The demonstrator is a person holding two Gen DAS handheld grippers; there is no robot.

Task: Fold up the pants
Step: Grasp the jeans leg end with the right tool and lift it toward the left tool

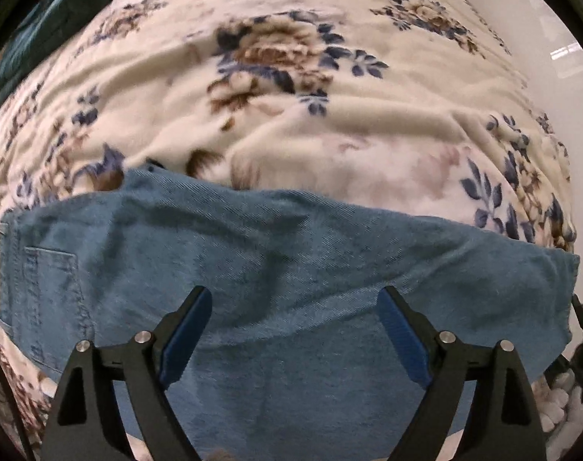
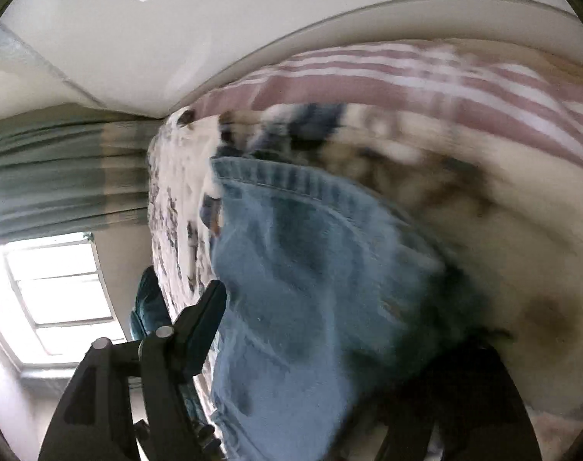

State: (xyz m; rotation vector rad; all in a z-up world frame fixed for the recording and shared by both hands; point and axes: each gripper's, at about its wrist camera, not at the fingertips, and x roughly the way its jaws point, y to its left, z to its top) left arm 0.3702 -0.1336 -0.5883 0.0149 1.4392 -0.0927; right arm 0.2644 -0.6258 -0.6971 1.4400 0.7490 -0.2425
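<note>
On floral blanket [image 1: 291,115], one jeans [image 1: 291,269].

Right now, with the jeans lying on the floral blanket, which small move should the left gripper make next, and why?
Probably lower the left gripper and close it on the jeans. Its jaws stand open just above the denim and hold nothing, while the jeans lie spread on the floral blanket.

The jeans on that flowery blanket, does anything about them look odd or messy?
Nothing looks damaged or spilled. The jeans lie folded lengthwise across the floral blanket, which is rumpled just beyond their far edge. The left tongs hover open over the denim. The right wrist view is too blurred to judge the right tongs.
</note>
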